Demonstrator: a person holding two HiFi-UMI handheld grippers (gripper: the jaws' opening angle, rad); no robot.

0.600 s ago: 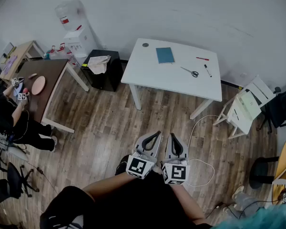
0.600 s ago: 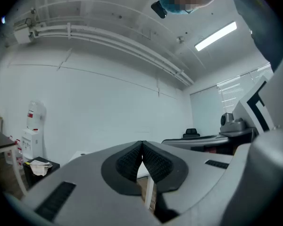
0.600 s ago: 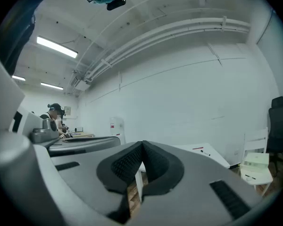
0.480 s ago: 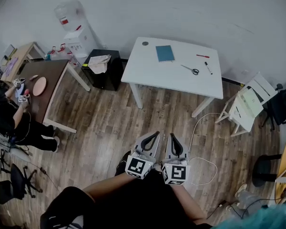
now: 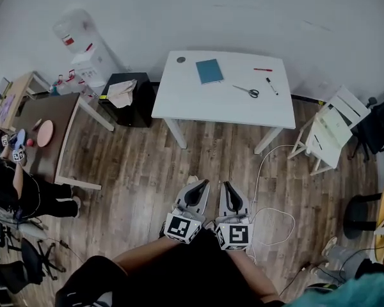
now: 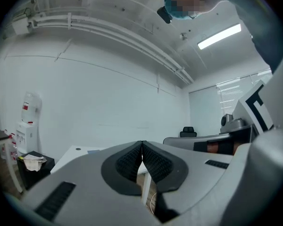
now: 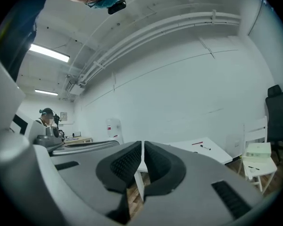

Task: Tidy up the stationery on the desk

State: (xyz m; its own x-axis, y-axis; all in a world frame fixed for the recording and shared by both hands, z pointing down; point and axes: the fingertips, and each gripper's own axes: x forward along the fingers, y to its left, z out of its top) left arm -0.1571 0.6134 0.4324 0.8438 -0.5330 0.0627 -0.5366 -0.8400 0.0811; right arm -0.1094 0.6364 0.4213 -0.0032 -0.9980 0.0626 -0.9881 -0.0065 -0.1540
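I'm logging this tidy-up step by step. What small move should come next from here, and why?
Probably a step forward toward the white desk. The blue notebook, scissors, red pen and black marker lie on it, across a stretch of wood floor. The left gripper and right gripper, both shut and empty, are held near the body, seemingly out of reach.

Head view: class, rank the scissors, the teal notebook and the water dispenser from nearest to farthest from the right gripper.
1. Scissors, on the right of the desk, nearest the right gripper.
2. Teal notebook, further back, mid-desk.
3. Water dispenser, far off to the left.
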